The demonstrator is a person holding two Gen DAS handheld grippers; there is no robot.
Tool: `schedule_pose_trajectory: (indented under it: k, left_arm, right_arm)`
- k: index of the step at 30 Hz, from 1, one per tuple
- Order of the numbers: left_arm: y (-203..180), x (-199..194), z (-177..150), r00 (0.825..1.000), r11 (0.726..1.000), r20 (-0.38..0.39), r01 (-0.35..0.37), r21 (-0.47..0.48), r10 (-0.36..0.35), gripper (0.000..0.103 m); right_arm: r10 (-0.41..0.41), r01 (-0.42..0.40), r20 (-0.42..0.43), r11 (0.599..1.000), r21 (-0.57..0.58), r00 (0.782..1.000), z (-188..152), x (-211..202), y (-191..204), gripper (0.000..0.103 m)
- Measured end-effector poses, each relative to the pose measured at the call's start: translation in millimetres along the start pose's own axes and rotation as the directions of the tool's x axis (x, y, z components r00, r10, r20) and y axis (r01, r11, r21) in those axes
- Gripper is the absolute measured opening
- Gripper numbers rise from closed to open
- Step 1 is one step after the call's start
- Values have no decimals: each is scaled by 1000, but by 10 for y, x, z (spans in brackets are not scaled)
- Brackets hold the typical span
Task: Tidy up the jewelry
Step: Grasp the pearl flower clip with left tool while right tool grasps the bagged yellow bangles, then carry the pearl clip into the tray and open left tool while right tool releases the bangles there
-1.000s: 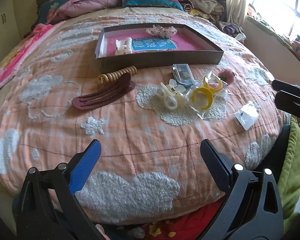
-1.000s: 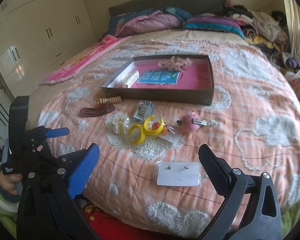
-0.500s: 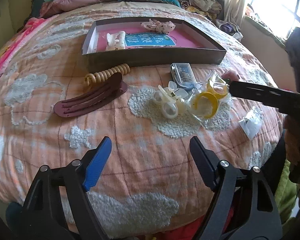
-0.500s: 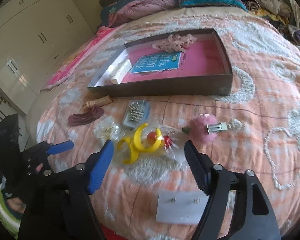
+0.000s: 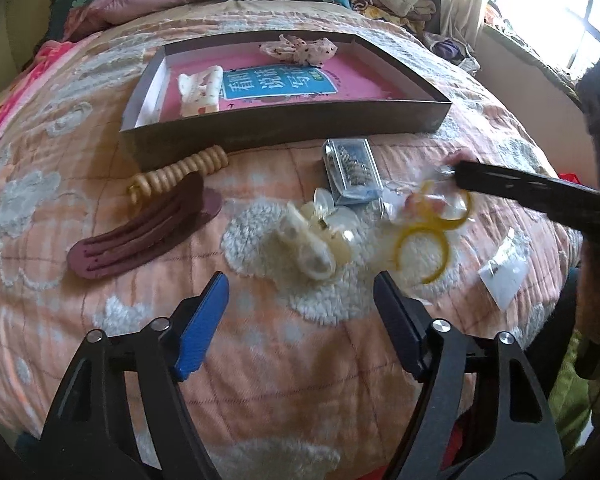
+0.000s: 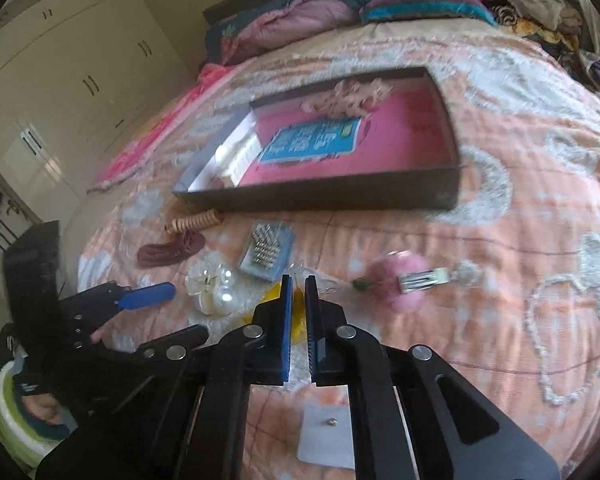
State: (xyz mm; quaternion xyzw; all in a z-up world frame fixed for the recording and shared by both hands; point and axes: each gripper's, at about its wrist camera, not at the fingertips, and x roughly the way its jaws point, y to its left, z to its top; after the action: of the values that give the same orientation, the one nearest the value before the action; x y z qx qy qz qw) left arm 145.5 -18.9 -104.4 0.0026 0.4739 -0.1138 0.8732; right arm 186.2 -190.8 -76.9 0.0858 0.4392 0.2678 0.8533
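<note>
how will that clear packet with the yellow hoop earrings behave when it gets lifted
The clear packet is thin crinkled film, so it probably flexes and sags rather than staying flat. The yellow hoops inside look slim and likely light, but may swing or shift in the film. The glossy plastic could slip, though the right gripper appears shut on its edge.

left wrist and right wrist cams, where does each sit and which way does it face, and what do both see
Left wrist: on the left gripper, angled down across the bed at the shallow dark box with pink floor; its jaws, apart and empty, have just been closing; the right gripper enters from the right.
Right wrist: on the right gripper, angled down; its jaws have just closed on the clear packet of yellow hoops; the left gripper and a hand show.
Shared: box, maroon hair clip.
</note>
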Motion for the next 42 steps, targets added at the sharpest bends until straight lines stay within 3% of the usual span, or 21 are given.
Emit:
schedule_pose_trajectory:
  k: [6,8,14,20,34,42]
  left_arm:
    - [-27,124,140,1000,1000,2,18,-19,-18,51]
    - [-64,164,171,1000,1000,0,21,-16,-21,38]
    - [-101,161,215,1000,1000,4,13,-15,-13,38]
    - [-79,-138,268,997,1000,68,21,-14,-20,38]
    - [485,-605,704,983,993,174,-36,-112,56,38]
    - [589,-715,962,974,990,214,-42,-133,70,38]
  right_arm:
    - [-40,39,83,999,18,996,5,-379,-144,6]
    - [-64,61,111,998,27,992,19,-498,-198,6]
    - [-99,93,160,995,45,982,29,-748,-275,6]
    - [-116,110,183,993,42,976,51,-864,-244,6]
    - [-54,66,227,997,-45,972,471,-801,187,6]
    - [-22,42,255,997,-72,967,767,-753,370,6]
